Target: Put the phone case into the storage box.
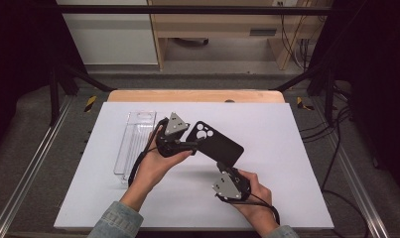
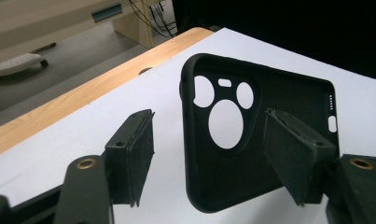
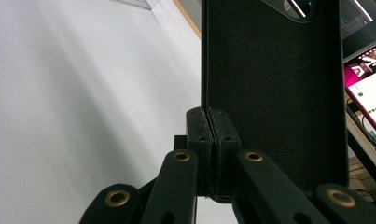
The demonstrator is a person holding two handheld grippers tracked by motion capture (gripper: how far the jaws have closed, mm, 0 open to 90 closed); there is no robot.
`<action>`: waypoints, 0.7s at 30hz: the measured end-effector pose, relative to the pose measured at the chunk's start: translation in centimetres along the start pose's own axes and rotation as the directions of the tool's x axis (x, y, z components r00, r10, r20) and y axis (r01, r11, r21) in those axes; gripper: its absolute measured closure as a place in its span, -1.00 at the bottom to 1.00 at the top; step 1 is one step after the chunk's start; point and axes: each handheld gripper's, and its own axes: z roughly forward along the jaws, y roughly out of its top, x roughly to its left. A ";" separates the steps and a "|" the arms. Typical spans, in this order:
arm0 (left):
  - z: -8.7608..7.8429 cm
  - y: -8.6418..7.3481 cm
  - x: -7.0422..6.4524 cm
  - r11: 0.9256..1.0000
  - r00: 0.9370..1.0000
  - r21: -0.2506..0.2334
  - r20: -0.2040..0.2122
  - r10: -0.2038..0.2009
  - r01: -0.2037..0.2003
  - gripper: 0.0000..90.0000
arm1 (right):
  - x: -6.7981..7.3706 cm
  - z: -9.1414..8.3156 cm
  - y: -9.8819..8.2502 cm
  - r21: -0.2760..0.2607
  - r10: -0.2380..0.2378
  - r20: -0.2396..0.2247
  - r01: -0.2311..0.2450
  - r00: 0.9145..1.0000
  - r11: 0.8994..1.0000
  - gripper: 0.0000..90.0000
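Phone case (image 1: 215,144), black, hangs above the white surface (image 1: 287,198), pinched at its lower edge by your right gripper (image 1: 221,166), whose pads are pressed tight on it. Farther out, your left gripper (image 1: 192,144) sits at the camera-cutout end, jaws spread to either side of the case and not pressing it. Beyond lies a clear tray (image 1: 134,141) on the surface.

A: What does the person wear?

B: Blue denim sleeves (image 1: 115,220), cuffs ending just short of the wrists, at the near edge of the white table (image 1: 287,148).

A: And the grippers?

B: Both matte black. Each carries a grey three-cornered plate (image 1: 176,124) with small screws, and a black cable (image 1: 138,166) trails off. Brass-coloured rivets (image 2: 86,163) sit below the flat, rough-padded fingers (image 2: 139,154).
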 end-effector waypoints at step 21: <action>0.6 -0.1 0.8 0.999 0.998 0.016 0.055 -0.042 0.041 0.28 | 0.2 0.1 0.0 0.008 -0.024 -0.003 0.024 1.000 1.000 0.97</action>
